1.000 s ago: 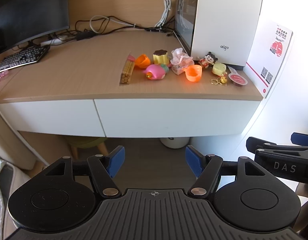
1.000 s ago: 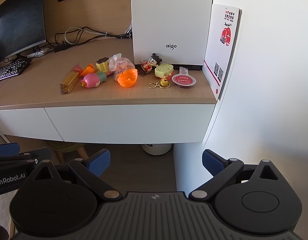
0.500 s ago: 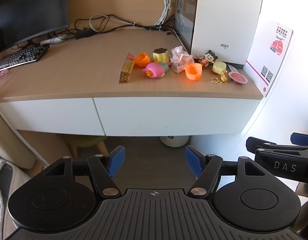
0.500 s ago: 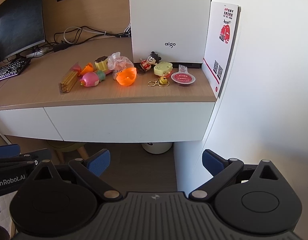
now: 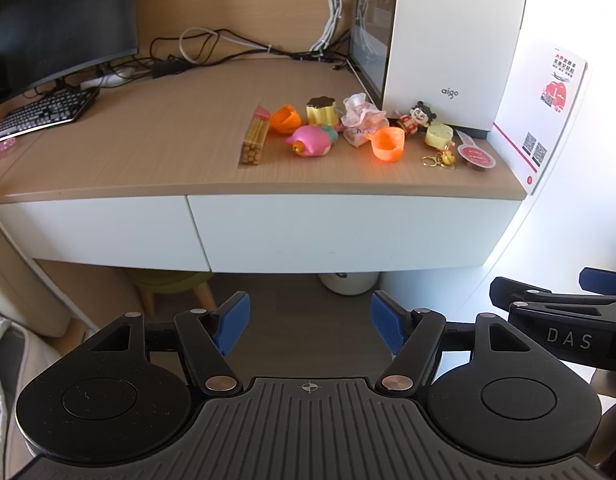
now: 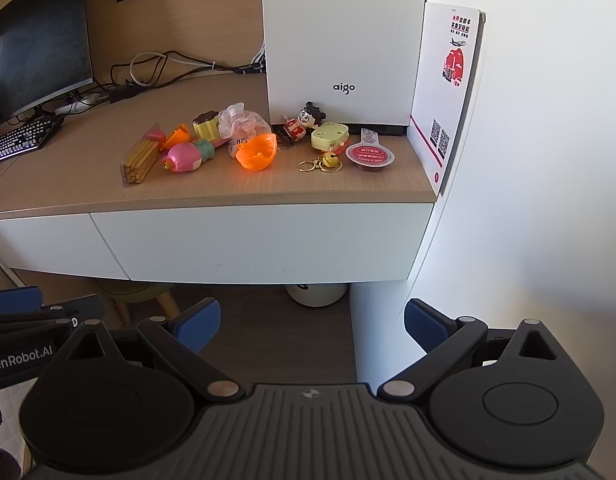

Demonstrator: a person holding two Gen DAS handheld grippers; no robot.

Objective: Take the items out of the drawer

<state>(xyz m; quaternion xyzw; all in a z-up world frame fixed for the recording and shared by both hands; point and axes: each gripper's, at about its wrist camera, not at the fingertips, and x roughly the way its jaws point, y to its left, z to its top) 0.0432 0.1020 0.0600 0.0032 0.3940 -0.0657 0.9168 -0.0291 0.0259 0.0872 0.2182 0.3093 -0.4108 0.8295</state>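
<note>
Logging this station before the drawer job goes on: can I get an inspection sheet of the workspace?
Surface: wooden desk top, two white drawer fronts below, both closed.
Job's things: small toys grouped beside the white aigo case: orange cup, pink toy, stick pack, figurine, bell keyring.
Clutter: keyboard, monitor.
Tongs: left tongs and right tongs open, empty, short of the desk.
Cables: tangle behind the case.
Surroundings: printed card against the wall.
</note>
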